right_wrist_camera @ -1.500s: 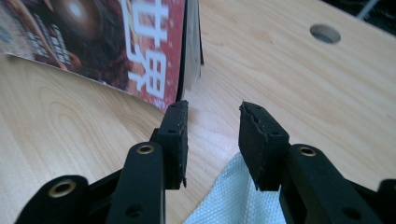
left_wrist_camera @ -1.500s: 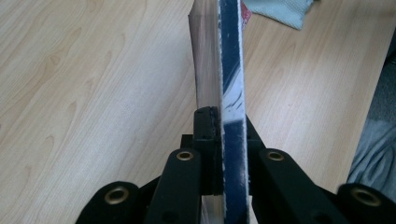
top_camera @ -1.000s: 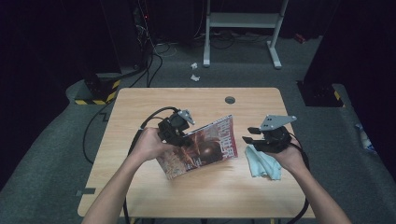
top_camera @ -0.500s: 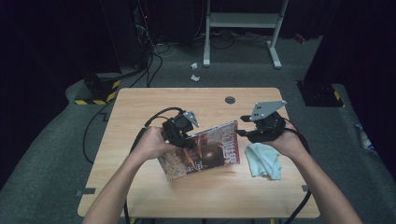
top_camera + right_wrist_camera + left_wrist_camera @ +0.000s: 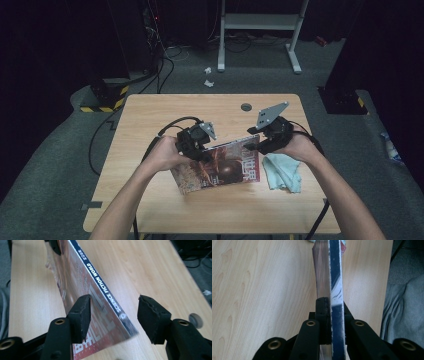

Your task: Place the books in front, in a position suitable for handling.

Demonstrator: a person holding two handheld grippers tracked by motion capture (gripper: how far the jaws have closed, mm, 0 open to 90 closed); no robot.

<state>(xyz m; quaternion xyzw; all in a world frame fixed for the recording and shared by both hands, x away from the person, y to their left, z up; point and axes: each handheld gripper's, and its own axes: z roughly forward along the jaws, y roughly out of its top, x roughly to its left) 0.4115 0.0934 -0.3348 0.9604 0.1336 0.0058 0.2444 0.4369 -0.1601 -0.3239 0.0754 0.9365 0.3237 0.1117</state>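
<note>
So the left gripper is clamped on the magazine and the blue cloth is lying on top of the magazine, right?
Not quite: the blue cloth lies on the table beside the magazine, as the high view shows. The left gripper is indeed clamped on it.

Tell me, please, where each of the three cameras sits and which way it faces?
High view: above the person's side, facing forward and down on the table; both forearms, left tool, right tool, cloth.
Left gripper view: on the left tool, looking along jaws clamped on the magazine.
Right gripper view: on the right tool, jaws apart around the magazine's spine corner.
Shared: all three show the magazine and table.
</note>
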